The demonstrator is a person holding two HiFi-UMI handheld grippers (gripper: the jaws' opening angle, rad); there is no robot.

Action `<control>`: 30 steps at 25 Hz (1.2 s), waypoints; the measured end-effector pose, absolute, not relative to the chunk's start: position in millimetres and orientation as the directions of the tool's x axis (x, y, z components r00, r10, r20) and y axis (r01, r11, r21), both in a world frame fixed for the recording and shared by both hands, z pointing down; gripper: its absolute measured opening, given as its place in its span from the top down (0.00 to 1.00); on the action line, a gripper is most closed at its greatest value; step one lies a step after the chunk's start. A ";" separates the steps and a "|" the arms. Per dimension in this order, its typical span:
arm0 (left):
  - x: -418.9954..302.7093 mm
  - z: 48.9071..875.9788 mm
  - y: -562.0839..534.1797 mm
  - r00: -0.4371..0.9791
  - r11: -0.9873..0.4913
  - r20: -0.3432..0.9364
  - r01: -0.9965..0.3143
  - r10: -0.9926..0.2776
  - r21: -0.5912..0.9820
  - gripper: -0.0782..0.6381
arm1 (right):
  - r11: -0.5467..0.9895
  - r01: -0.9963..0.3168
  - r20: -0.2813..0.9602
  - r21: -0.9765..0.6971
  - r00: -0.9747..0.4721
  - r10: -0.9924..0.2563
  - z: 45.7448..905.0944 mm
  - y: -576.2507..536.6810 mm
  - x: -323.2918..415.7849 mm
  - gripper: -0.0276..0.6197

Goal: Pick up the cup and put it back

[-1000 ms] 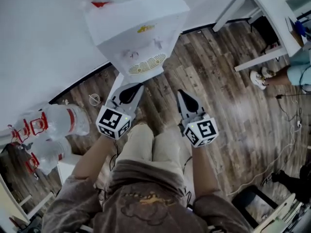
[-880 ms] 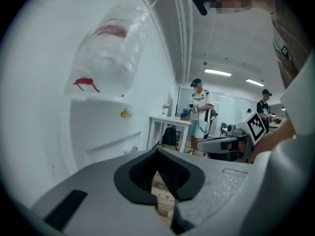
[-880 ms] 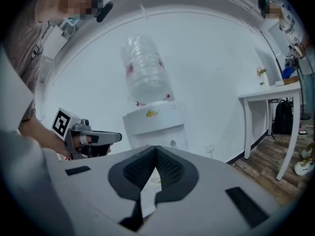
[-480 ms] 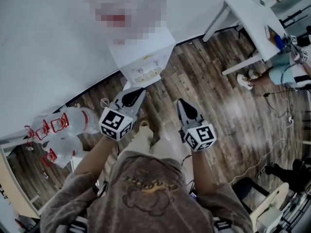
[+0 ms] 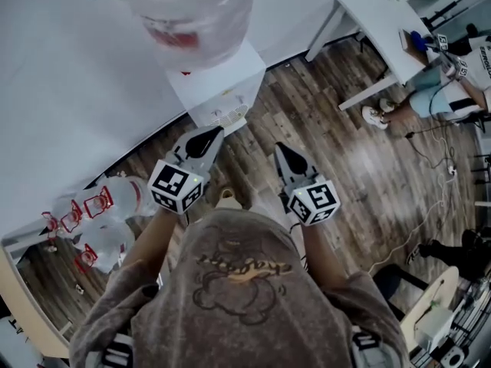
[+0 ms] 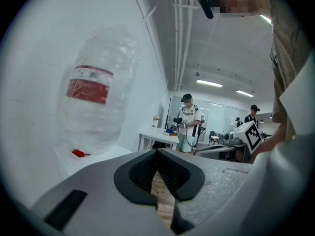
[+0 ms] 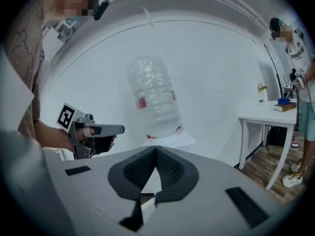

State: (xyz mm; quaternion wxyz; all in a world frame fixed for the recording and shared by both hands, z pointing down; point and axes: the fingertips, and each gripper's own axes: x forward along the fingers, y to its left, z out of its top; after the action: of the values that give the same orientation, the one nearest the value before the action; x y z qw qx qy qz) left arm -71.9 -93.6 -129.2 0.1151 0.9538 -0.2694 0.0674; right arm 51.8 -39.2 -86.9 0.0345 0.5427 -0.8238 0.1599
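No cup shows in any view. A white water dispenser (image 5: 219, 83) with a big clear bottle (image 5: 192, 10) on top stands against the wall ahead of me. My left gripper (image 5: 211, 133) is held in the air before it, jaws shut with nothing between them. My right gripper (image 5: 280, 148) hangs beside it, also shut and empty. The left gripper view shows the bottle (image 6: 93, 107) beyond the closed left gripper (image 6: 157, 151). The right gripper view shows the bottle (image 7: 152, 100) past the closed right gripper (image 7: 156, 149), with the left gripper (image 7: 122, 128) at the left.
Spare water bottles (image 5: 115, 198) lie on the wood floor at the left. A white table (image 5: 376, 14) stands at the upper right with a person (image 5: 453, 75) next to it. Cables (image 5: 453, 182) run over the floor at the right.
Both grippers have risen together, still shut and side by side. The head camera has risen too, so the dispenser's bottle now shows at the top and my legs are hidden.
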 end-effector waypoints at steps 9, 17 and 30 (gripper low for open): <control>-67.9 -136.5 -103.6 0.868 -0.847 0.157 -0.495 -0.472 0.192 0.89 | 0.368 -0.908 0.209 -0.199 -0.406 -0.889 -102.7 -59.3 48.5 0.95; -61.0 -160.5 -101.9 0.872 -0.853 0.118 -0.489 -0.475 0.182 0.89 | 0.382 -0.909 0.177 -0.170 -0.409 -0.895 -124.9 -65.0 55.3 0.95; -62.8 -143.7 -83.2 0.825 -0.806 0.093 -0.565 -0.558 0.176 0.89 | 0.396 -0.907 0.185 -0.142 -0.418 -0.890 -117.7 -47.5 67.6 0.95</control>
State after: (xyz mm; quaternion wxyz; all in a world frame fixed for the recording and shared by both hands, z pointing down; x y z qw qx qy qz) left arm -62.8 -83.2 -143.7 0.0984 0.9501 -0.2956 0.0182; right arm 67.6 -47.5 -117.7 0.0396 0.5382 -0.8346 0.1106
